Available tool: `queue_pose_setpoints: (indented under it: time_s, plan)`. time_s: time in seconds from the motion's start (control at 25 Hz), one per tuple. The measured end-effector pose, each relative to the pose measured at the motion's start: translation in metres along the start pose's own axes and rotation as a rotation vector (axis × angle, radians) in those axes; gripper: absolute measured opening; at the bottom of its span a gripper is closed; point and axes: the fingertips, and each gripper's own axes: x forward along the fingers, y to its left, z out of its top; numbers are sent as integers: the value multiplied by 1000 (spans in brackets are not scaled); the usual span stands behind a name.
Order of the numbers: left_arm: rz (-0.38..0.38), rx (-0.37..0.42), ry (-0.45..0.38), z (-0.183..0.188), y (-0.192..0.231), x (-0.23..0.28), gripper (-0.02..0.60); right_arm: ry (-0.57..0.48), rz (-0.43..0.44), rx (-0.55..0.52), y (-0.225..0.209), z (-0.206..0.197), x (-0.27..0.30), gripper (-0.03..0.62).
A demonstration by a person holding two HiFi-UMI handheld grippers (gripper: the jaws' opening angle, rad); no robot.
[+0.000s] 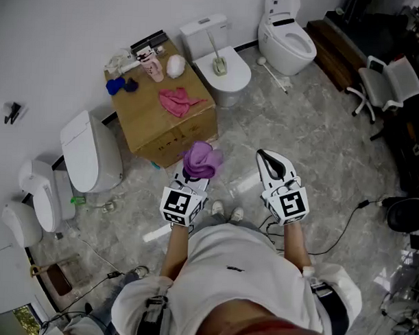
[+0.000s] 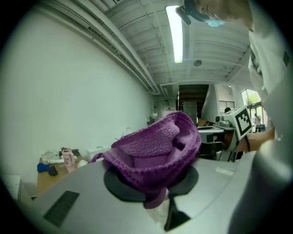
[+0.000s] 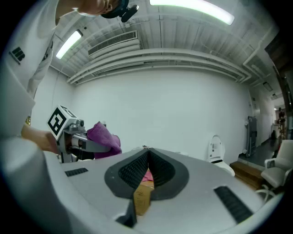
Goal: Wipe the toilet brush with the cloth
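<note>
Presently, left gripper [image 1: 195,173] clamps purple cloth [image 1: 201,158]; right gripper [image 1: 265,156] shut, empty; toilet brush [image 1: 218,63] stands handle-up on toilet lid [image 1: 234,76], well ahead of both

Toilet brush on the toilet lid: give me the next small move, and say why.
Probably open the right gripper and reach it forward toward the toilet brush. Its jaws are shut on nothing, the left gripper holds the purple cloth, and the brush stands untouched on the closed toilet lid, well ahead of both grippers.
</note>
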Motion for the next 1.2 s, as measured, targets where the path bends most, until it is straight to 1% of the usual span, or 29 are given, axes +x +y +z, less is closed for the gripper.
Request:
queue_pose_setpoints:
  time_s: [0.16, 0.48, 0.68, 0.96, 1.2]
  plan:
    - [-13, 11, -9, 2, 19, -5, 89, -39, -22, 13, 11, 10, 17, -3]
    - [-65, 23, -28, -1, 48, 3, 89, -12, -85, -9, 22, 1, 40, -3]
    - [-83, 13, -30, 0, 63, 13, 89, 14, -83, -12, 26, -3, 57, -3]
    - [-80, 2, -11, 0, 83, 44, 89, 33, -91, 1, -1, -11, 85, -3]
    - [-48, -3, 6, -2, 105, 84, 89, 33, -63, 22, -42, -25, 117, -3]
